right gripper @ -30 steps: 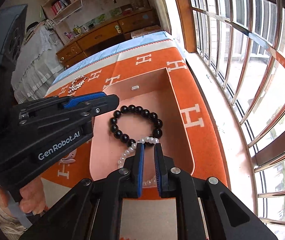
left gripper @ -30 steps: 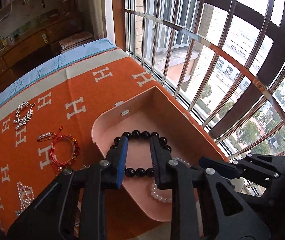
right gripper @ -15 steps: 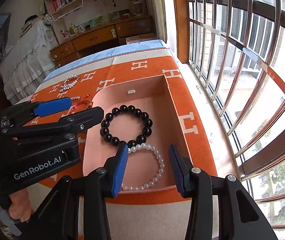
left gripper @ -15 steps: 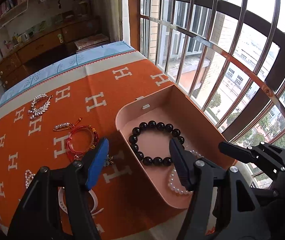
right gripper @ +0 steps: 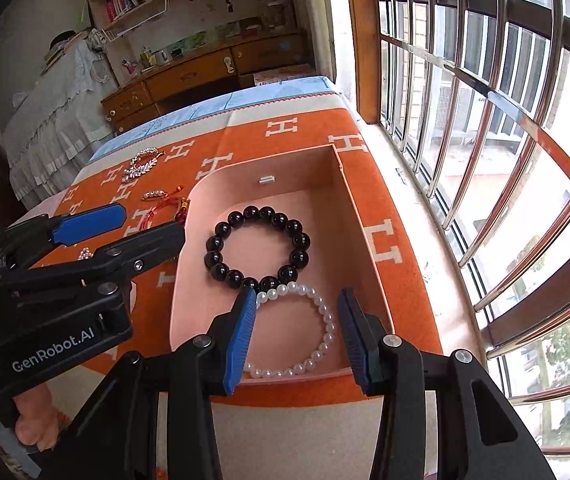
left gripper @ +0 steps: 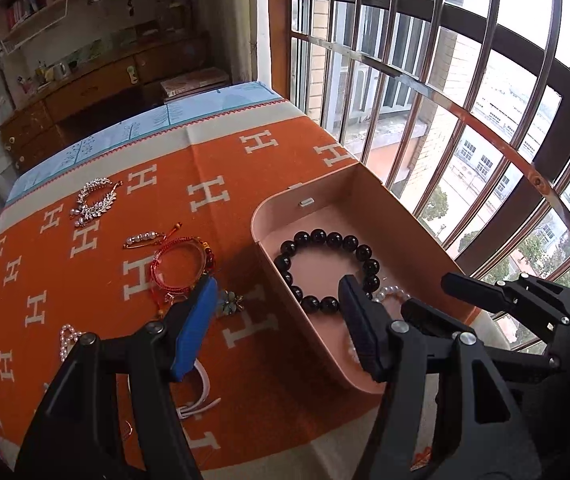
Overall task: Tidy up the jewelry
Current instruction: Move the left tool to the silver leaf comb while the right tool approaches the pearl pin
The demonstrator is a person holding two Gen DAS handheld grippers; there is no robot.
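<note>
Both grippers, right gripper (right gripper: 295,332) and left gripper (left gripper: 277,316), hang open and empty over the pink box (right gripper: 359,216). Inside lie a pearl bracelet (right gripper: 317,312) and black bead bracelet (right gripper: 257,246). Unsorted on the orange worktop (left gripper: 213,152): red cord bracelet (left gripper: 177,264), pearl pin (left gripper: 143,238), crystal brooch (left gripper: 95,200). Nothing blocks them.

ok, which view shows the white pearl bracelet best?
Right wrist: the white pearl bracelet lies almost fully in sight in the pink box, touching the black bead bracelet. Left wrist shows only a few pearls behind that gripper's finger.
</note>
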